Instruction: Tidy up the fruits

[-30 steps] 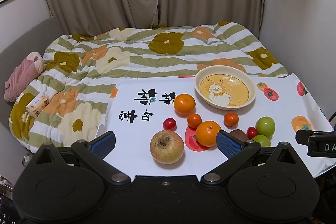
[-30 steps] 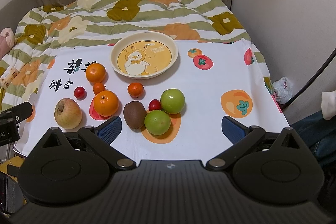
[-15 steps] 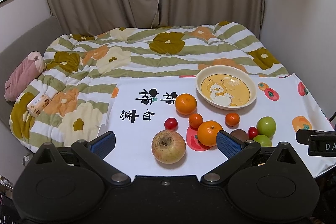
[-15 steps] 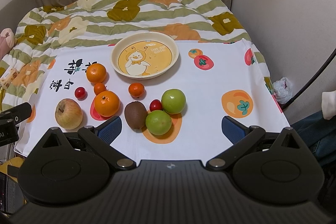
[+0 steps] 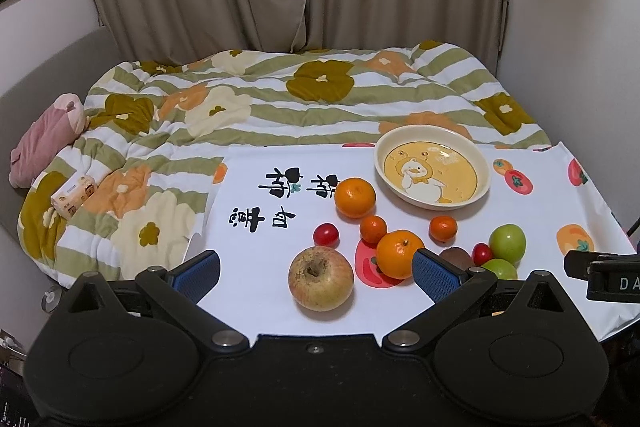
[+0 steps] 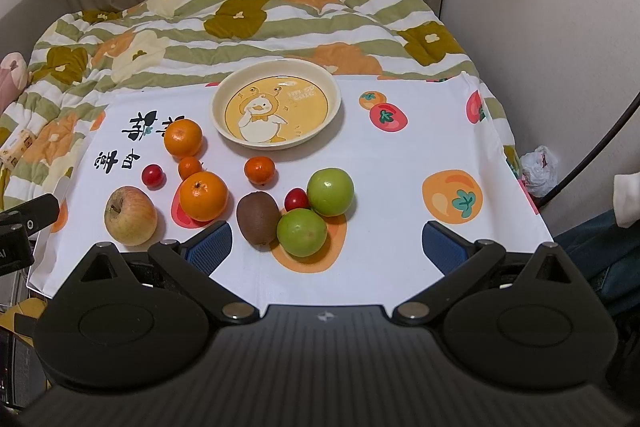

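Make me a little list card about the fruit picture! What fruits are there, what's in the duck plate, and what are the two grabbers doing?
surface: white printed cloth laid on a flowered quilt
plate: duck plate, nothing in it
oranges: two big, two small, left of centre
apple: reddish-yellow apple, nearest the left edge
green fruits: two, beside the kiwi
small red fruits: two
left gripper: jaws open, holding nothing, apple in front of it
right gripper: jaws open, holding nothing, near green fruit in front of it
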The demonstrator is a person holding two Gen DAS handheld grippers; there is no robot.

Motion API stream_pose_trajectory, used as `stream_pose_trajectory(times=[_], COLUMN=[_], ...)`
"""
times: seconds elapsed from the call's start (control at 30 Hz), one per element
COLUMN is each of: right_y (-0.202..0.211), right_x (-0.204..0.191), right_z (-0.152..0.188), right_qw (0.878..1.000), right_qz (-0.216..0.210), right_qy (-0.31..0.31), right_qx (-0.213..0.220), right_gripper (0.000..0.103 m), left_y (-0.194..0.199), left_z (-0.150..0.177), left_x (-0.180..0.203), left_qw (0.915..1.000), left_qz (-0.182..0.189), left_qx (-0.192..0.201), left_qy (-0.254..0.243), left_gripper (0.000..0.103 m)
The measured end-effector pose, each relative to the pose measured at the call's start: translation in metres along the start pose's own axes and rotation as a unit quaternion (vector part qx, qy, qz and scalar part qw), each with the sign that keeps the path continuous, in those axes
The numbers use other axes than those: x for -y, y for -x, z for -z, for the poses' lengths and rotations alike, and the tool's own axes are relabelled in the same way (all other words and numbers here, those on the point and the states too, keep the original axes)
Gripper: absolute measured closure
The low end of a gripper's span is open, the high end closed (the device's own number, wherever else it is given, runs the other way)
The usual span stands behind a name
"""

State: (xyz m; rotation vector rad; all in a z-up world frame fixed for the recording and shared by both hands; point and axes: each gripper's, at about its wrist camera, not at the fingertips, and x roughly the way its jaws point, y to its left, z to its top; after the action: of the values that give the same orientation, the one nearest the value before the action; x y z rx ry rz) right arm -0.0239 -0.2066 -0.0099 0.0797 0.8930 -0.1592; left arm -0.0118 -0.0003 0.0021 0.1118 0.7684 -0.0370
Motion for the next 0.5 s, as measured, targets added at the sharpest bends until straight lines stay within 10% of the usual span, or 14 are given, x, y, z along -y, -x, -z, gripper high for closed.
stream_pose_trajectory(times=[0.5], right_y=[0.0012], right_x=[0.0004], right_z=[-0.0010], right_qw=[1.000], right_qz=[-0.001], right_qy=[-0.002], right_qx=[0.000], right_gripper=[0.000], left_y=[0.0017], left_z=[-0.0030], left_x=[-0.0030], left_qw=[1.0000], left_qz=[0.000], left_qx=[0.001], left_qy=[0.000], left_gripper=[0.000])
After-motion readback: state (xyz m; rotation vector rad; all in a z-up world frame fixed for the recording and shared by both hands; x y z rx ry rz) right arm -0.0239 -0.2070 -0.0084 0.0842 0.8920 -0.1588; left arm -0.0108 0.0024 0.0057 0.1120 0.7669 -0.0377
